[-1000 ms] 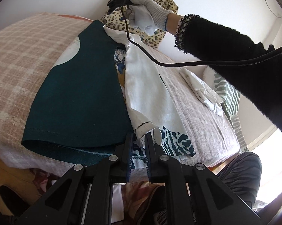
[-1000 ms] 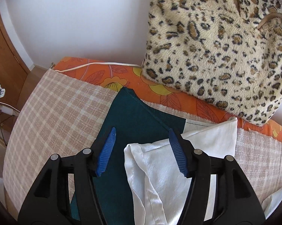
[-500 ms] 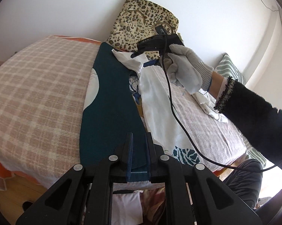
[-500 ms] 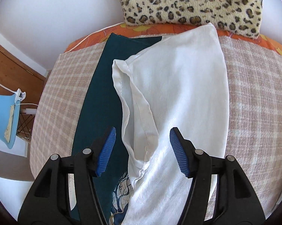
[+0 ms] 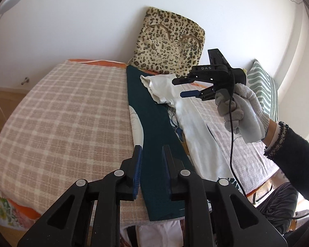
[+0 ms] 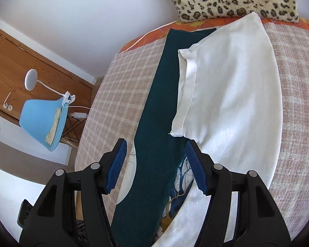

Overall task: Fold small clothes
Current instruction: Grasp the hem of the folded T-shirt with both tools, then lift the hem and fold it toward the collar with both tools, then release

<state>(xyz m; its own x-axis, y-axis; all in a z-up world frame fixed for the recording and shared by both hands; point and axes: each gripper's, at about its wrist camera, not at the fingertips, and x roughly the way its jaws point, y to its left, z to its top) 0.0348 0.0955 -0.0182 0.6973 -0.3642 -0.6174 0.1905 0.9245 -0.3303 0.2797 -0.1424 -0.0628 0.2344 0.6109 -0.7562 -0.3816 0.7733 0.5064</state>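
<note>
1. White walls enclose a bed (image 5: 61, 111) covered by a pink-and-cream checked blanket; a leopard-print cushion (image 5: 170, 43) leans on the wall at its far end.
2. A dark green garment (image 5: 148, 107) lies flat on the blanket as a long narrow strip, with a pale curved patch at its left edge.
3. A white garment (image 6: 232, 86) lies just beside it on the right, overlapping its edge; one hemmed sleeve is folded back across the white cloth.
4. A patterned blue-and-yellow fabric shows between the two garments.
5. The left gripper (image 5: 152, 154) hangs above the near end of the green garment. Its fingers have just been opening; they stand slightly apart with nothing clamped.
6. The right gripper (image 6: 155, 164) hovers over the green garment, fingers well apart and empty.
7. Left wrist view only: a gloved hand (image 5: 240, 113) holding the right gripper, a black cable, and a striped pillow (image 5: 261, 82).
8. Right wrist view only: a wooden door, a blue chair (image 6: 43, 121), and a clip-on lamp (image 6: 31, 80).
</note>
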